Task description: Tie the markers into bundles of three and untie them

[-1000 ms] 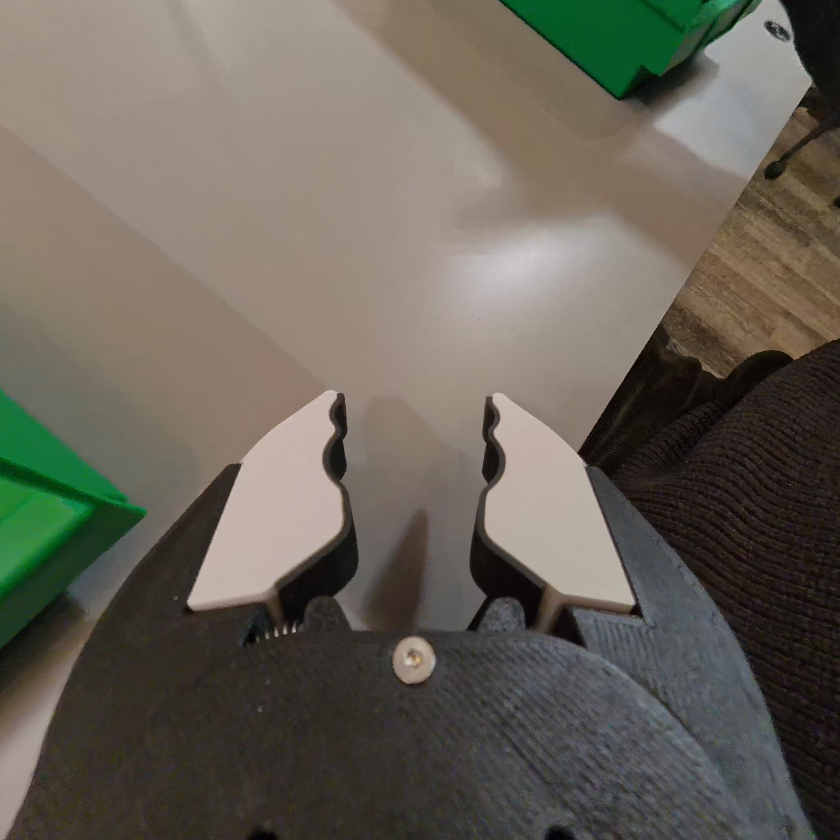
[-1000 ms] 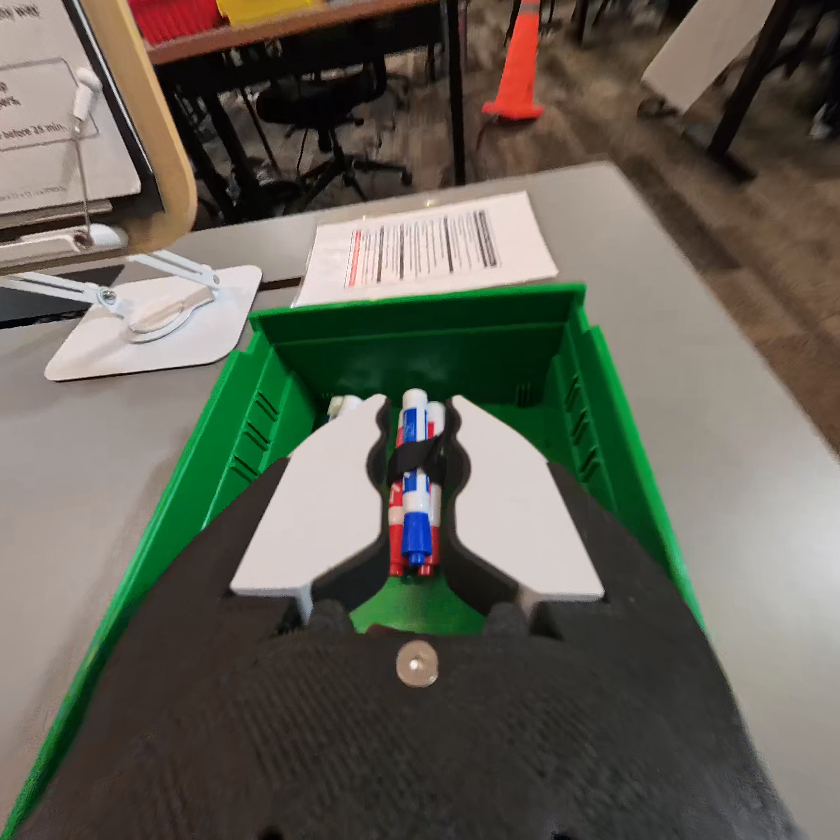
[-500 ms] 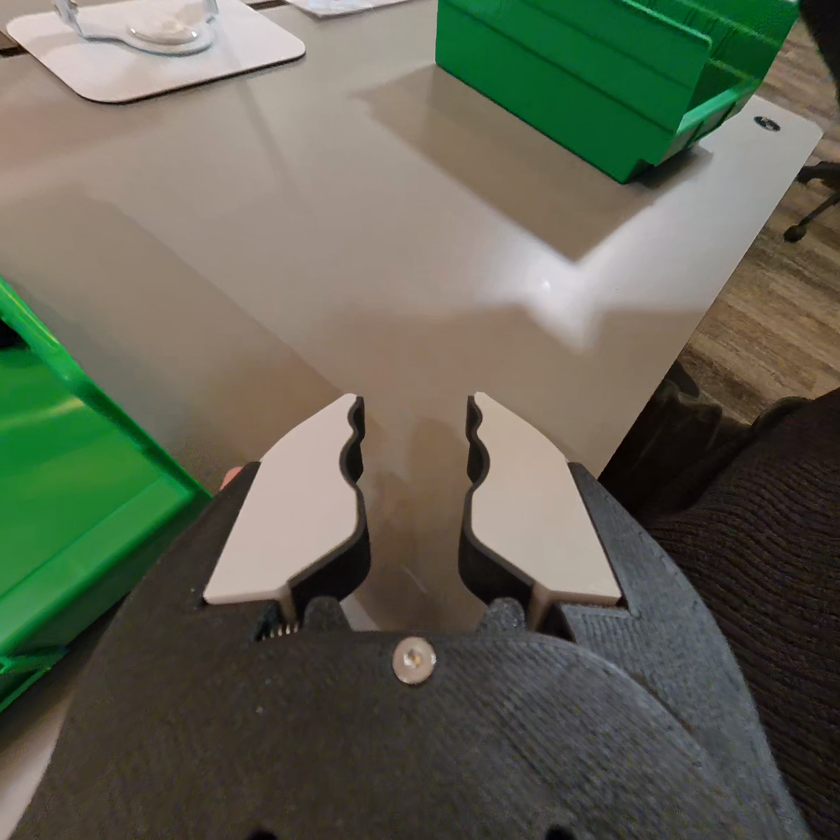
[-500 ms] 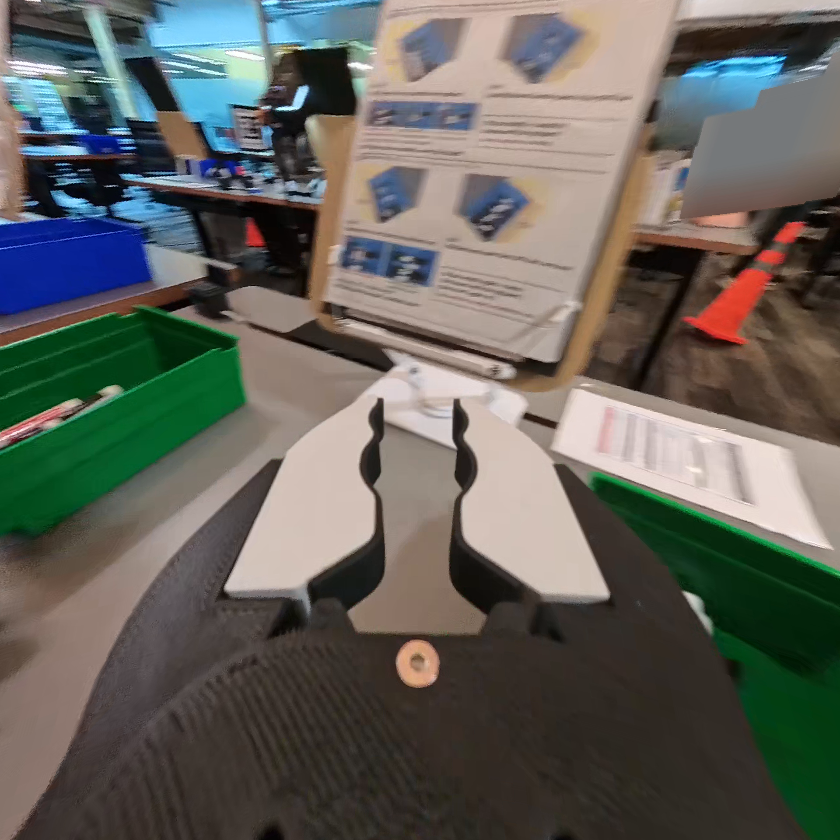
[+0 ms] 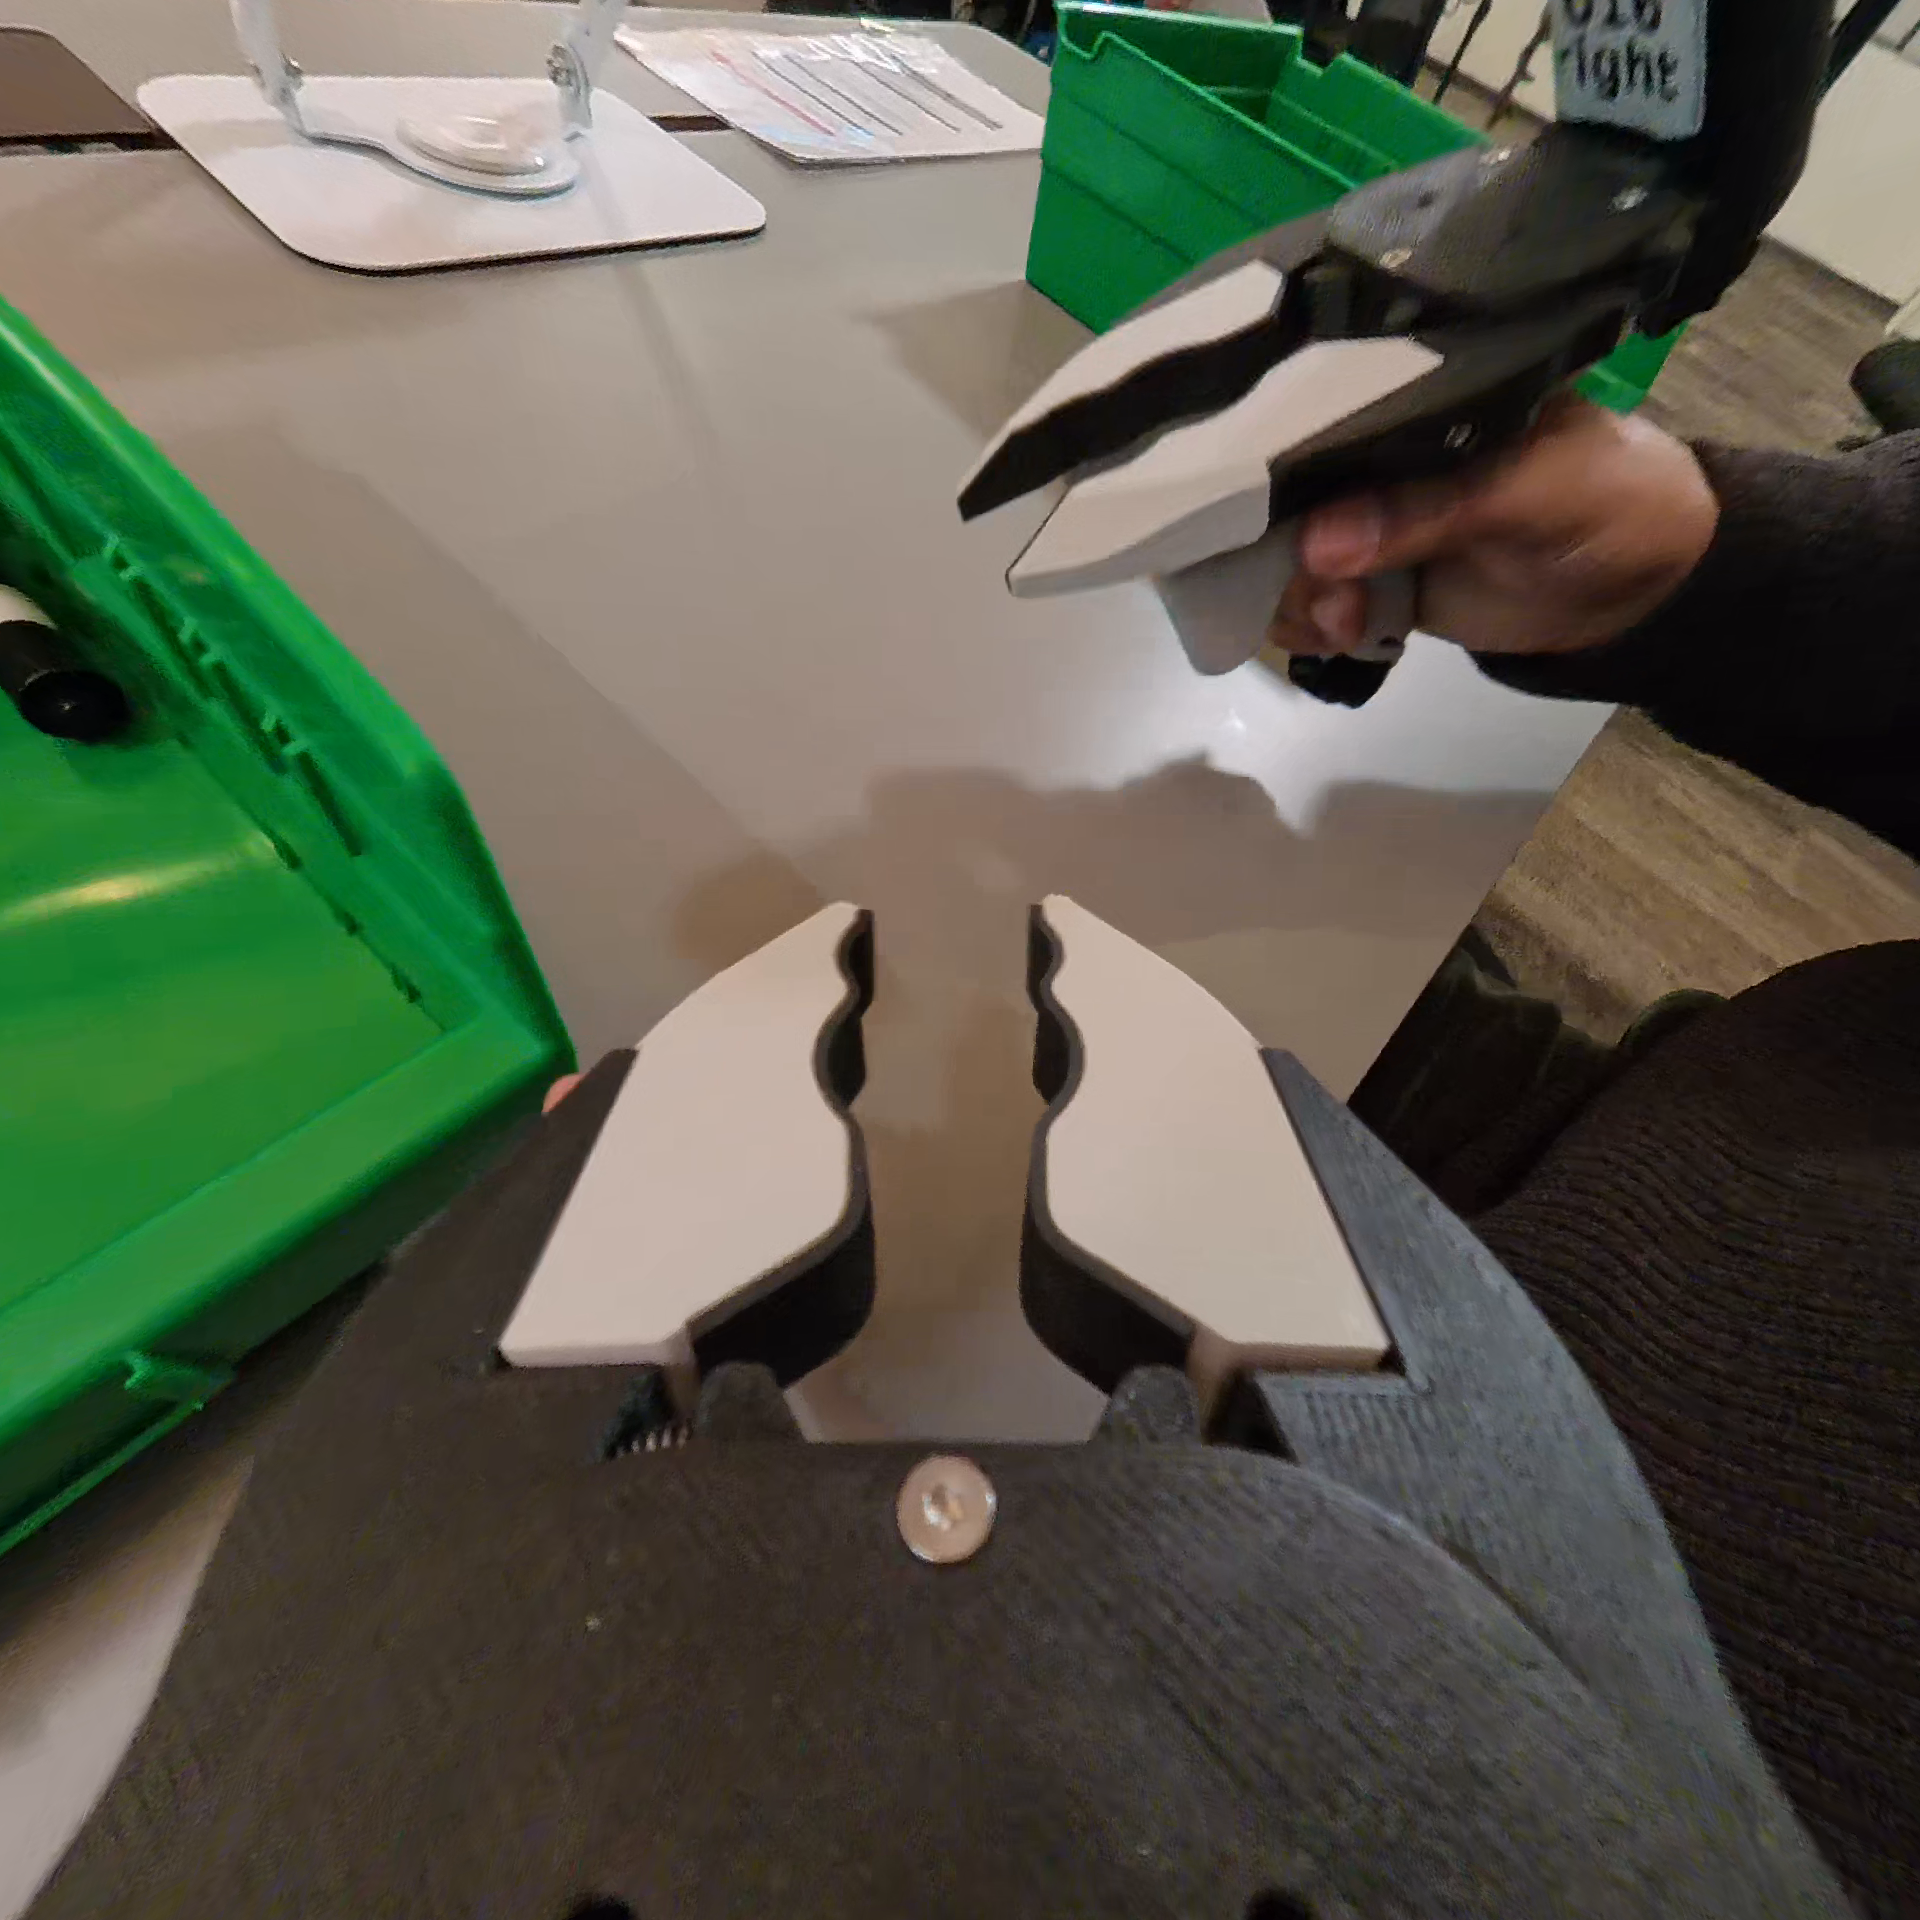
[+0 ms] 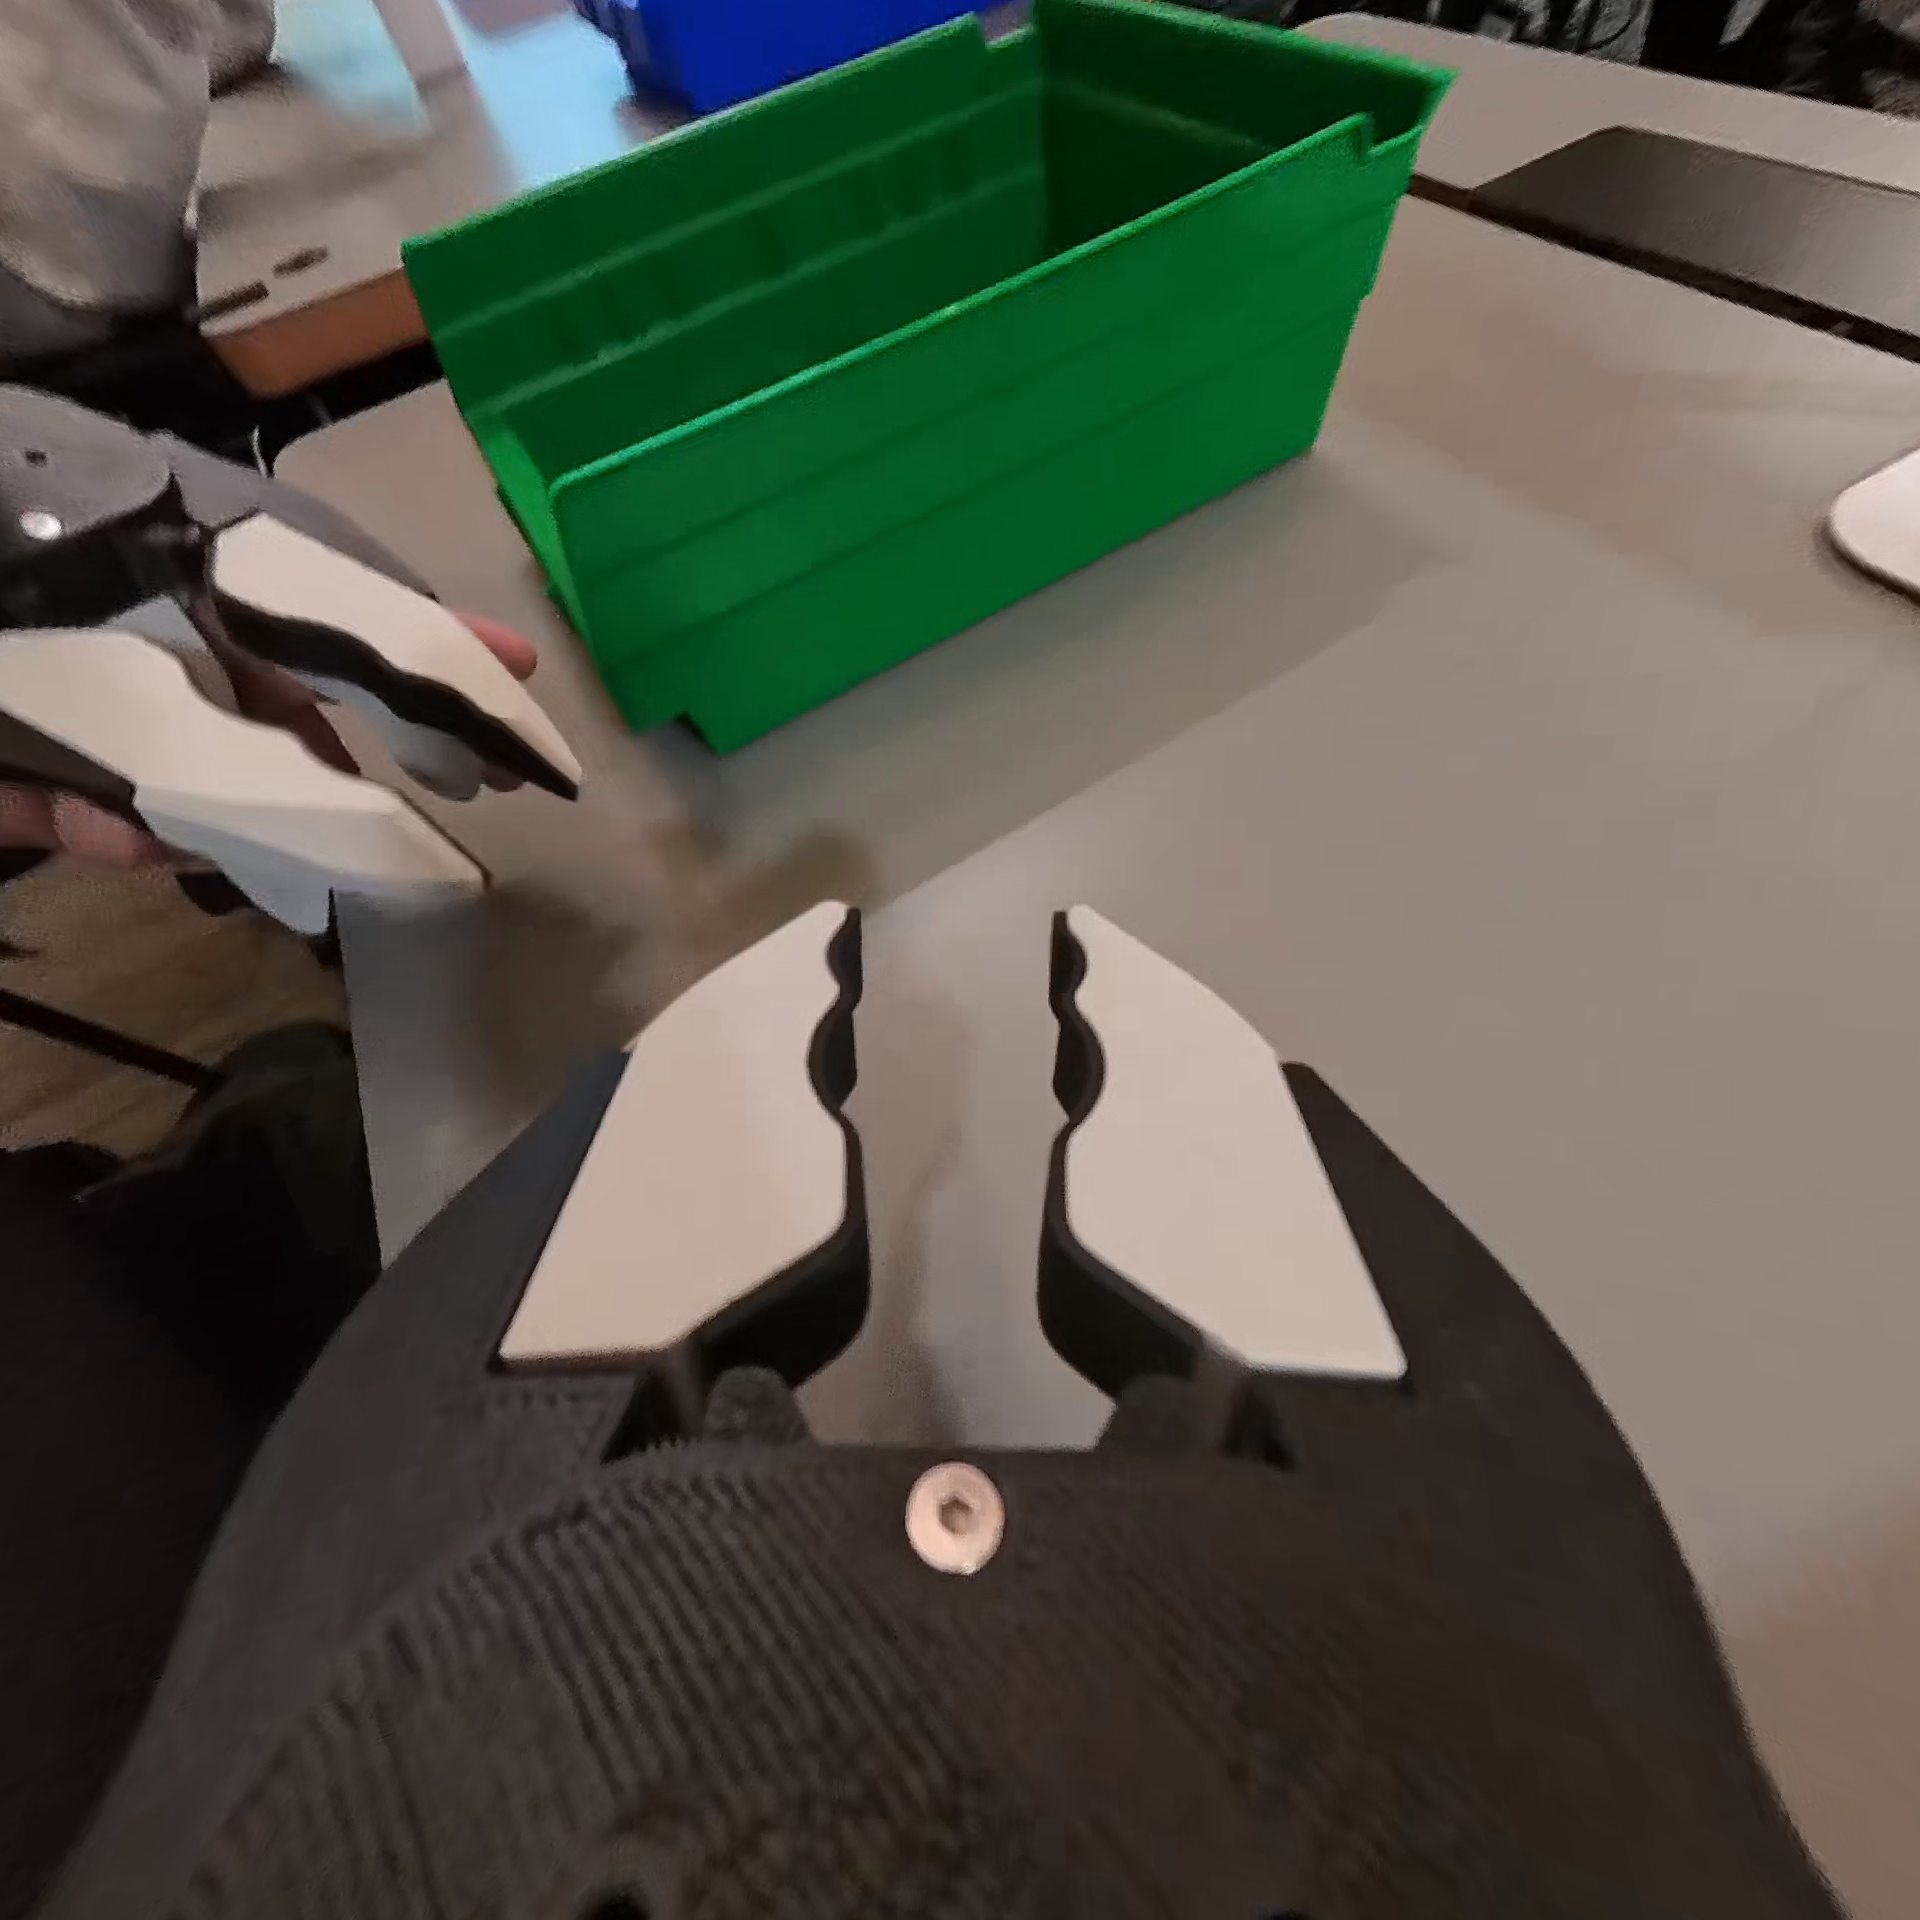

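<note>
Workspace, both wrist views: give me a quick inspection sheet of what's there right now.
Surface: grey table, glossy, bare between the bins.
Job's things: green bin on the table's left; from the right wrist view its inside looks empty, but the left wrist view shows a dark object in it. Second green bin on the far right.
Clutter: white stand base; printed sheet.
Grippers: left gripper open, empty; right gripper open, empty, both above the table.
Cables: nothing seen.
Surroundings: wood floor; blue bin behind.

Grey table (image 5: 644, 540); two green bins (image 5: 208, 935) (image 6: 935, 416); white stand base (image 5: 457, 197); printed sheet (image 5: 831, 94) behind.
</note>
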Tool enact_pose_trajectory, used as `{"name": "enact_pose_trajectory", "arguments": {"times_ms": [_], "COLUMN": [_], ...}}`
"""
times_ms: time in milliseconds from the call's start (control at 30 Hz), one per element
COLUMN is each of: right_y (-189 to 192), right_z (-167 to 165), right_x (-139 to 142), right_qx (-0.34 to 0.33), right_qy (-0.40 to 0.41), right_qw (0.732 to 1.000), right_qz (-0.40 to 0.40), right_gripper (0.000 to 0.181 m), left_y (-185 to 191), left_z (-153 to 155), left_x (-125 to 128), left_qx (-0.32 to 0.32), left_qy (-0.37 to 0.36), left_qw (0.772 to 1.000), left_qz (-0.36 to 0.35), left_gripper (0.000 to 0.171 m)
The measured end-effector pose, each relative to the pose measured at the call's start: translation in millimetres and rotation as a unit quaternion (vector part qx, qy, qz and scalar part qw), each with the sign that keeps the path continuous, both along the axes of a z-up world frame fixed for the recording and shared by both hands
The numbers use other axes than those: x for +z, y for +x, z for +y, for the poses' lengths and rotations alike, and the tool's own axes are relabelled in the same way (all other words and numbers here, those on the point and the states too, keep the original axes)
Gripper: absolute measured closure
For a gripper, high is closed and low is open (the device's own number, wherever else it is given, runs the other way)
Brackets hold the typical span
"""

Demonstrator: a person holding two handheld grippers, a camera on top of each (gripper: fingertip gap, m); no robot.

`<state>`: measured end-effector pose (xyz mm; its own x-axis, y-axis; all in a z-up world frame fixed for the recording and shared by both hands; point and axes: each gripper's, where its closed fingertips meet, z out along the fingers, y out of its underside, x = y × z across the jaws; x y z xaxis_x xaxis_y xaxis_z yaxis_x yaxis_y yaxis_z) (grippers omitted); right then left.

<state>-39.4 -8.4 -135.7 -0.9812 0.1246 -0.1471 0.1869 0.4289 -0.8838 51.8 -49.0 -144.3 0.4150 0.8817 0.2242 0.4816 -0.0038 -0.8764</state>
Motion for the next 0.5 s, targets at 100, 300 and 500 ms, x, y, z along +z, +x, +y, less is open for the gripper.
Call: {"name": "enact_pose_trajectory", "arguments": {"times_ms": [100, 300, 500], "right_y": [2.7, 1.0, 18.2], "right_z": [-6.7, -30.3, -81.4], "right_x": [-1.9, 11.0, 62.6], "right_qx": [0.016, 0.038, 0.085], "right_qy": [0.007, 0.010, -0.037], "right_qw": [1.000, 0.994, 0.976], "right_qz": [0.023, 0.104, 0.195], "right_gripper": [0.146, 0.141, 0.132], "left_y": [7.8, 25.7, 59.8], "left_z": [-3.2, -34.8, -77.2], "left_x": [6.6, 16.2, 9.3], "left_qx": [-0.008, 0.072, 0.208], "left_qy": [0.047, 0.071, -0.019], "left_qw": [0.999, 0.995, 0.978], "left_qz": [-0.002, 0.023, 0.027], "left_gripper": [0.171, 0.171, 0.171]}}
